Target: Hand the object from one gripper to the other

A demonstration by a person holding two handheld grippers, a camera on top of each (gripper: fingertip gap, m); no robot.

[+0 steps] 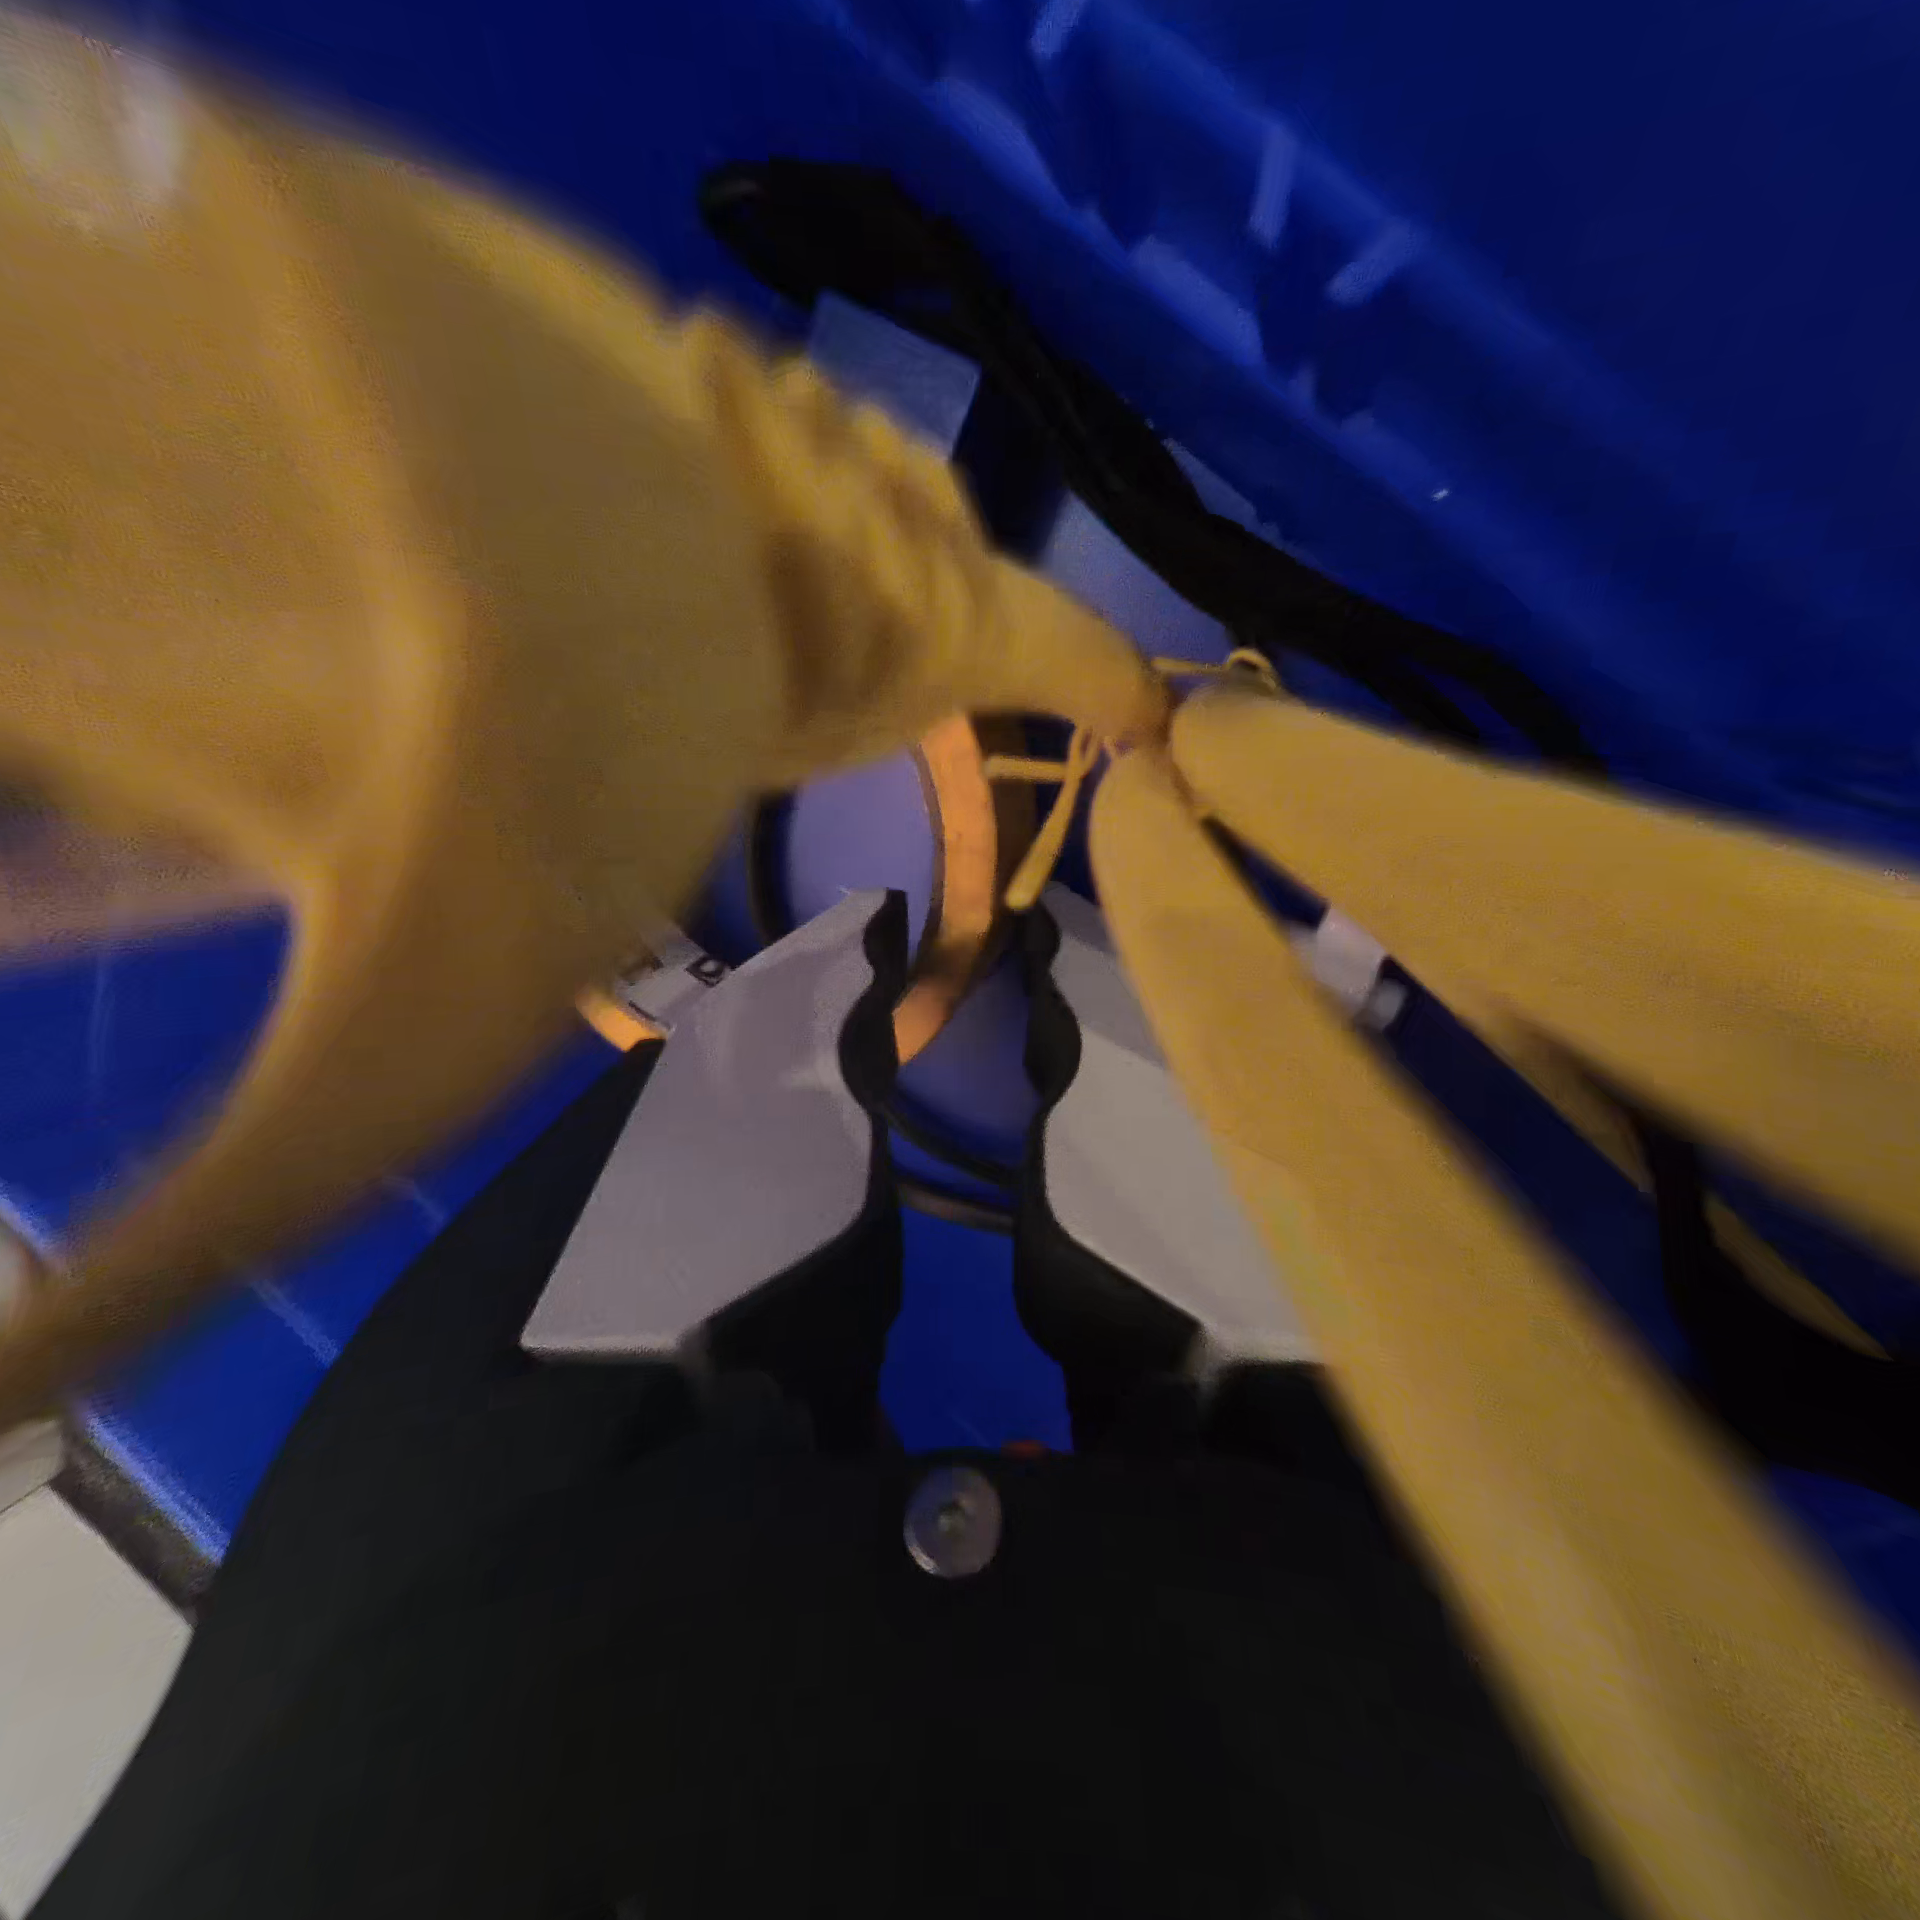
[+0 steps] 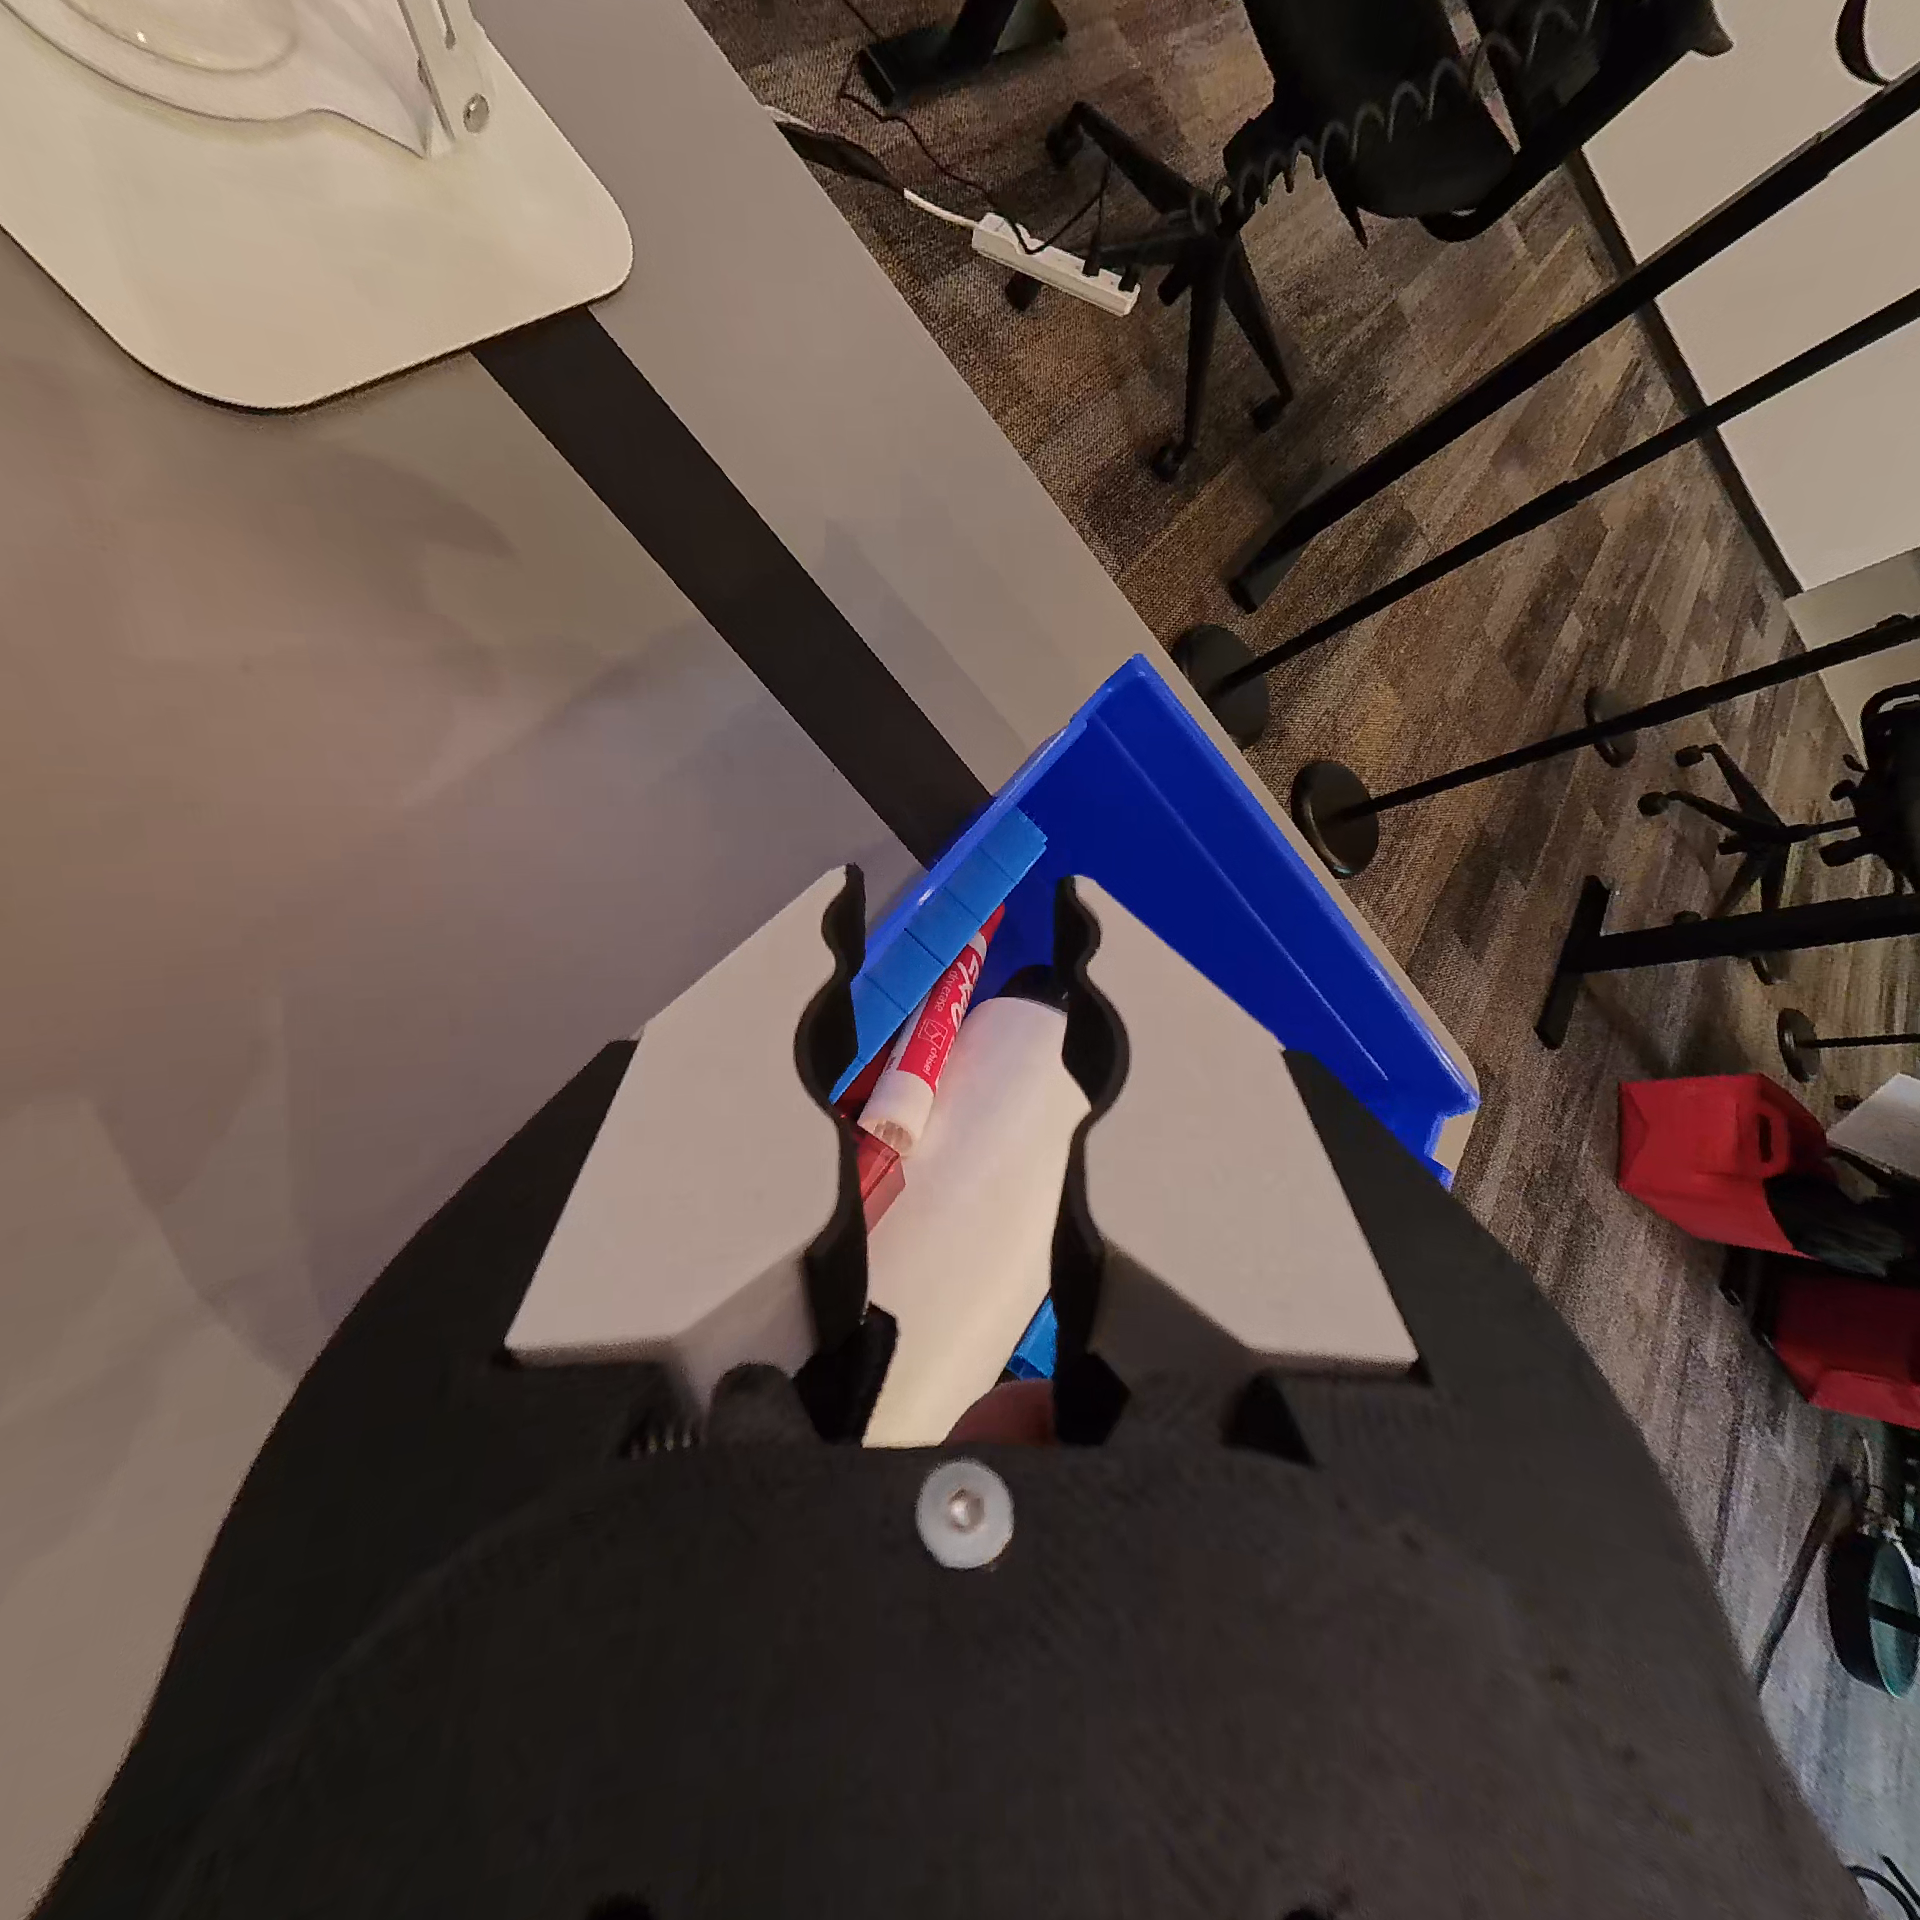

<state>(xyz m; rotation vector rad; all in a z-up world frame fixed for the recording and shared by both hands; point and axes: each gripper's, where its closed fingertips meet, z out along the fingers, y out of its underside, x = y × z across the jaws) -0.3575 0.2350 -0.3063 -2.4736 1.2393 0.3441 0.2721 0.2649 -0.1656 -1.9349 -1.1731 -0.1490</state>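
Blue bin (image 2: 1226, 883) holds a red marker (image 2: 935, 1029), perhaps a white bottle (image 2: 987, 1195).

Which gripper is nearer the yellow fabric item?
Left. The left gripper is down in the blue bin with the yellow fabric item right beside it; the right gripper hovers above the bin, no yellow fabric in its view.

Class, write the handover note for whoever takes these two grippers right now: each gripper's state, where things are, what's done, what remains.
Left gripper: jaws apart, inside the blue bin, an orange ring in the gap, yellow fabric alongside; the view is blurred.
Right gripper: open, above the bin's corner at the table edge; a red marker and a white tube lie below it.
Done: no grasp visible.
Left: pick the object, pass it across.
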